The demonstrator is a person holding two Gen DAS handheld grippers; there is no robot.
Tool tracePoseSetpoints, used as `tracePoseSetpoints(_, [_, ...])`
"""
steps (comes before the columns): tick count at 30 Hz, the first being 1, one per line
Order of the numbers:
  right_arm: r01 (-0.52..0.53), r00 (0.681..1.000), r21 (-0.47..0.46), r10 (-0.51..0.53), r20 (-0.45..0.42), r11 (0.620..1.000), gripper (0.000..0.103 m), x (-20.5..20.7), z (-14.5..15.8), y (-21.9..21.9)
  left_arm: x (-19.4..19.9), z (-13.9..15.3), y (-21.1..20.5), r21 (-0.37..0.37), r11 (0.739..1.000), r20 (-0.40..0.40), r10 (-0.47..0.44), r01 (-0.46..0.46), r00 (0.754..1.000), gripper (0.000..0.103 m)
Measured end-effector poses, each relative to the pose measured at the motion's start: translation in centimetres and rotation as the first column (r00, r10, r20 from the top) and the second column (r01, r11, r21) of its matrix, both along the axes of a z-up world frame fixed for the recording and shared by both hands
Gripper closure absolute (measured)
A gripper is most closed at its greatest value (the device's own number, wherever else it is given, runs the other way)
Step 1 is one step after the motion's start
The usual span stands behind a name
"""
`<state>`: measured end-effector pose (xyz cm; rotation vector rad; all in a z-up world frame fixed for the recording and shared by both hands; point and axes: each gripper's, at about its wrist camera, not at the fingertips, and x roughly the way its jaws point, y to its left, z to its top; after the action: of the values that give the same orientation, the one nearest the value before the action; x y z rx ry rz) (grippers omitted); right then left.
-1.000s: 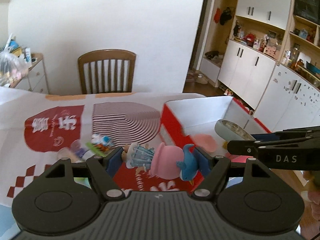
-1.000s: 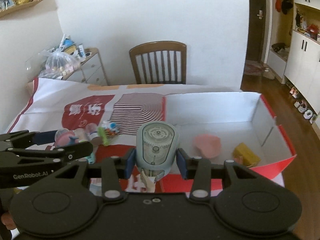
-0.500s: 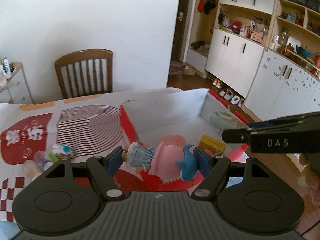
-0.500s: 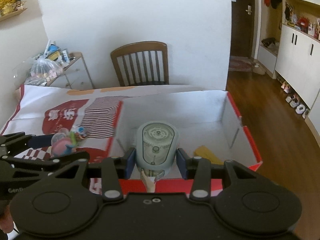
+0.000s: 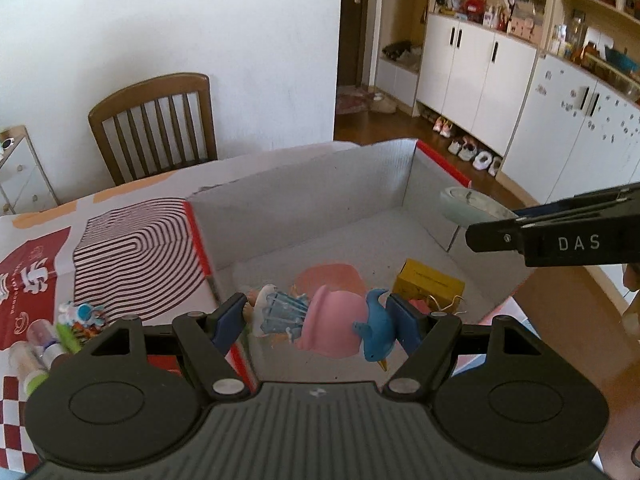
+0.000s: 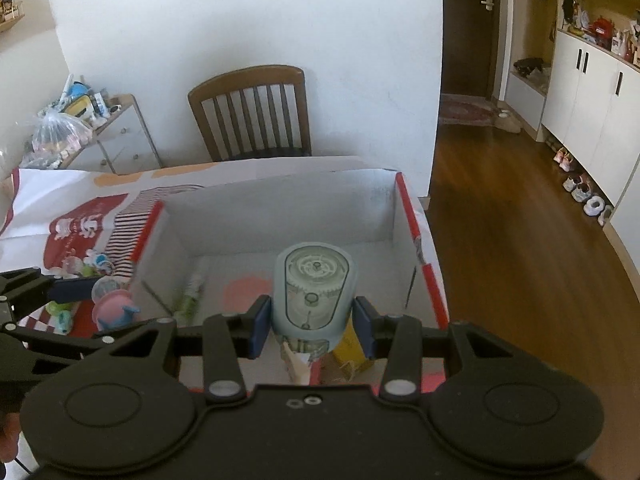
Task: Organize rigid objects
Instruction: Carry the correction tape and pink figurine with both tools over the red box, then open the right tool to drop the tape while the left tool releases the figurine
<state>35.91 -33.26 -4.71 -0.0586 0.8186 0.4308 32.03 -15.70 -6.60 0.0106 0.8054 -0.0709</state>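
Left gripper [image 5: 318, 322] clamps a pink-haired plastic doll with a blue bird [image 5: 320, 322]; right gripper [image 6: 312, 326] clamps a pale-blue oval gear toy [image 6: 314, 296]. Both hover over the red-rimmed white cardboard box [image 6: 416, 232]. Best lower each toward bare floor at twelve o'clock, clear of the yellow block [image 5: 430, 284]

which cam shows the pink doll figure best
The left wrist view: the pink doll figure lies crosswise in the left claw, close and nearly whole. The right wrist view catches only a small part at its left edge.
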Motion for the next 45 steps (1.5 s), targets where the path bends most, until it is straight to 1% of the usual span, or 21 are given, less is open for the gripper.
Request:
tracePoseSetpoints(5, [-0.024,0.999,-0.027,0.023,-0.022,0.999,0.061,2.1,-1.3,0.5,2.5,-1.4,-1.3,0.028,1.0,-0.046,0.009,-0.008,0.999,0.027])
tracePoseSetpoints(11, [-0.09,0.995,-0.076,0.086,-0.06,0.993,0.061,4.4,-3.2,1.7,5.6,-3.1,-1.6,0.007,1.0,-0.128,0.023,-0.022,0.991,0.027])
tracePoseSetpoints(15, [-0.124,0.99,-0.12,0.114,-0.084,0.985,0.061,6.0,-4.3,2.3,7.3,-4.2,-1.8,0.021,1.0,-0.185,0.026,-0.022,0.982,0.027])
tracePoseSetpoints(20, [-0.153,0.984,-0.146,0.137,-0.115,0.977,0.061,7.6,-5.5,3.1,8.0,-5.5,-2.4,0.047,0.999,-0.235,0.026,-0.015,0.972,0.027])
tracePoseSetpoints(26, [-0.182,0.975,-0.161,0.158,-0.156,0.97,0.061,8.2,-6.6,3.5,8.4,-6.6,-2.7,0.063,0.998,-0.293,0.019,-0.001,0.956,0.027])
tracePoseSetpoints(30, [-0.178,0.971,-0.165,0.145,-0.191,0.97,0.061,8.4,-7.3,3.4,8.8,-7.0,-2.6,0.054,0.999,-0.33,0.019,-0.001,0.944,0.027])
tracePoseSetpoints(37, [-0.175,0.969,-0.162,0.141,-0.205,0.971,0.06,8.5,-7.5,3.5,9.6,-7.4,-2.4,0.045,0.999,-0.387,0.027,-0.01,0.922,0.027])
tracePoseSetpoints(40, [-0.171,0.968,-0.16,0.135,-0.21,0.972,0.059,8.6,-7.4,3.2,10.0,-7.6,-2.5,0.051,0.999,-0.41,0.026,-0.005,0.912,0.027])
tracePoseSetpoints(42, [-0.17,0.968,-0.163,0.134,-0.214,0.972,0.055,8.6,-7.4,3.2,10.2,-7.8,-2.6,0.061,0.998,-0.432,0.025,0.001,0.902,0.027])
tracePoseSetpoints(45, [-0.174,0.966,-0.164,0.135,-0.221,0.971,0.053,8.5,-7.5,3.2,10.1,-7.8,-2.6,0.07,0.998,-0.434,0.027,0.004,0.9,0.027])
